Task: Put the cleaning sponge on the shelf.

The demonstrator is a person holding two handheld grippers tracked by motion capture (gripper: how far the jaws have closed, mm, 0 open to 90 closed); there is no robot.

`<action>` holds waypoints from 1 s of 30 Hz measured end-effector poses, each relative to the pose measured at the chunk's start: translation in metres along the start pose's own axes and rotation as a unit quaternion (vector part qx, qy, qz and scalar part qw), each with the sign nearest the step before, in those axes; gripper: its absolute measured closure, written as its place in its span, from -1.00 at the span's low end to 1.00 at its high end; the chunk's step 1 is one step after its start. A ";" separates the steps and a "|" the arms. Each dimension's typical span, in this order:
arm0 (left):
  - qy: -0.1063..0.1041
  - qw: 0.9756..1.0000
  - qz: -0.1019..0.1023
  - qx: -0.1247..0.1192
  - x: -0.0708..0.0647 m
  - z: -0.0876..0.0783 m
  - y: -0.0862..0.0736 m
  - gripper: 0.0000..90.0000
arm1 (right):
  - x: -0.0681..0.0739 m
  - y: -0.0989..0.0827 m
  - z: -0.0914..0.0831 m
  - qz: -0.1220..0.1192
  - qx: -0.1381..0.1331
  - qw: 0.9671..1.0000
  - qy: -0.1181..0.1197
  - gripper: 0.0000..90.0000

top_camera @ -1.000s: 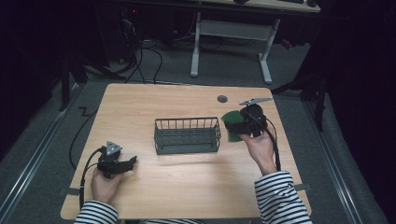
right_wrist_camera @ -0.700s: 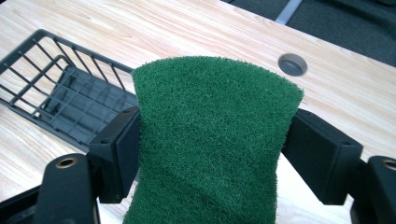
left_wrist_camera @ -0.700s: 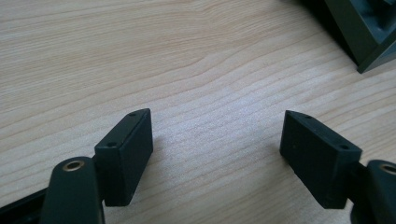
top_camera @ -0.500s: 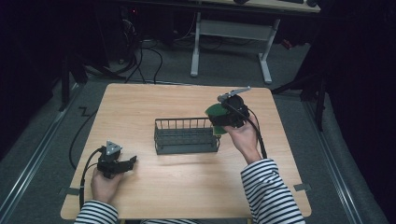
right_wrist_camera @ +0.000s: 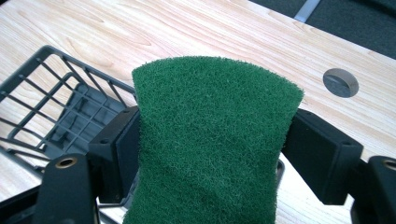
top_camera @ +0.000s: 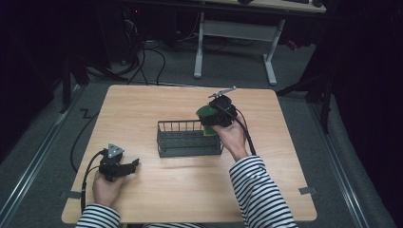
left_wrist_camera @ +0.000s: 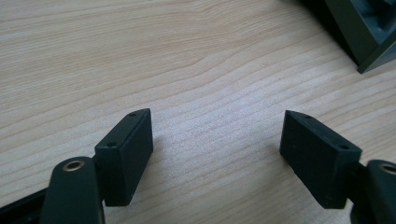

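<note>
A green scouring sponge (right_wrist_camera: 212,140) fills the space between the two black jaws of my right gripper (top_camera: 209,118), which is shut on it. In the high view the sponge (top_camera: 206,113) hangs over the right end of a dark wire basket (top_camera: 189,138) in the middle of the table. The basket's grid (right_wrist_camera: 60,102) lies below and left of the sponge in the right gripper view. My left gripper (top_camera: 130,166) rests near the table's front left, held by a hand. Its jaws stand wide apart over bare wood, its gripper (left_wrist_camera: 217,154) holding nothing.
A round grey cable cap (right_wrist_camera: 340,82) is set into the wooden table (top_camera: 142,109) beyond the sponge. A basket corner (left_wrist_camera: 364,37) shows at the upper right of the left gripper view. Cables trail off the table's left side; a desk frame (top_camera: 233,42) stands behind.
My right hand has carried the sponge leftward from beside the basket's right end to over it. The left hand and gripper have stayed put.
</note>
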State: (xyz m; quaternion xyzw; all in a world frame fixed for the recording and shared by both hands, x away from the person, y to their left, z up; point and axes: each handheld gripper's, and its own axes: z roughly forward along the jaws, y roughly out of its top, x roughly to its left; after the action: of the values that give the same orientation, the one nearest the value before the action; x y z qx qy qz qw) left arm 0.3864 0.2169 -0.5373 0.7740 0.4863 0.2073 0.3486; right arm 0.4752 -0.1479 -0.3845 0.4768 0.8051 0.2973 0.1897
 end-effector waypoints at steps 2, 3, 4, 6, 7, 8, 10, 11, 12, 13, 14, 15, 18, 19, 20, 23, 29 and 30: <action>0.000 1.000 0.000 0.000 0.000 0.000 0.000 -0.42 | 0.002 0.000 0.004 0.001 0.002 1.000 -0.002 -0.47; 0.000 1.000 0.000 0.000 0.000 0.000 0.000 -0.42 | 0.002 0.000 0.004 0.001 0.002 1.000 -0.002 -0.47; 0.000 1.000 0.000 0.000 0.000 0.000 0.000 -0.42 | 0.003 0.000 0.006 0.003 0.004 1.000 -0.003 -0.47; 0.000 1.000 0.000 0.000 0.000 0.000 0.000 -0.42 | 0.007 0.000 0.011 -0.005 0.009 1.000 -0.015 -0.47; 0.000 1.000 0.000 0.000 0.000 0.000 0.000 -0.42 | 0.007 0.000 0.011 -0.005 0.009 1.000 -0.015 -0.47; 0.000 1.000 0.000 0.000 0.000 0.000 0.000 -0.42 | 0.008 0.000 0.013 -0.006 0.011 1.000 -0.017 -0.47; 0.000 1.000 0.000 0.000 0.000 0.000 0.000 -0.42 | 0.010 0.000 0.016 -0.007 0.016 1.000 -0.017 -0.47; 0.000 1.000 0.000 0.000 0.000 0.000 0.000 -0.42 | 0.011 0.000 0.019 -0.007 0.018 1.000 -0.020 -0.47; 0.000 1.000 0.000 0.000 0.000 0.000 0.000 -0.42 | 0.012 0.000 0.020 -0.008 0.018 1.000 -0.020 -0.48; 0.000 1.000 0.000 0.000 0.000 0.000 0.000 -0.42 | 0.012 0.000 0.020 -0.008 0.018 1.000 -0.020 -0.48; 0.000 1.000 0.000 0.000 0.000 0.000 0.000 -0.42 | 0.013 0.000 0.022 -0.006 0.020 1.000 -0.022 -0.48; 0.000 1.000 0.000 0.000 0.000 0.000 0.000 -0.42 | 0.013 0.000 0.022 -0.006 0.020 1.000 -0.022 -0.48; 0.000 1.000 0.000 0.000 0.000 0.000 0.000 -0.42 | 0.014 -0.001 0.024 -0.007 0.022 0.999 -0.025 -0.48; 0.000 1.000 0.000 0.000 0.000 0.000 0.000 -0.42 | 0.015 -0.002 0.025 -0.008 0.023 0.999 -0.023 -0.48; 0.000 1.000 0.000 0.000 0.000 0.000 0.000 -0.42 | 0.015 -0.002 0.025 -0.008 0.023 0.999 -0.023 -0.48; 0.000 1.000 -0.001 0.000 0.000 0.000 0.000 -0.42 | 0.017 -0.005 0.026 -0.008 0.028 0.999 -0.024 -0.48; 0.000 1.000 -0.001 0.000 0.000 0.000 0.000 -0.42 | 0.020 -0.009 0.029 -0.014 0.034 0.999 -0.023 -0.48; 0.000 1.000 0.000 0.000 0.000 0.000 0.000 -0.42 | 0.021 -0.011 0.030 -0.015 0.034 0.999 -0.024 -0.48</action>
State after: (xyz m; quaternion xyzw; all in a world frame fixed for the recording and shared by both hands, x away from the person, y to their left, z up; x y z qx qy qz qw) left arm 0.3865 0.2169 -0.5373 0.7736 0.4865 0.2072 0.3491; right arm 0.4761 -0.1249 -0.4142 0.4783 0.8170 0.2550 0.1970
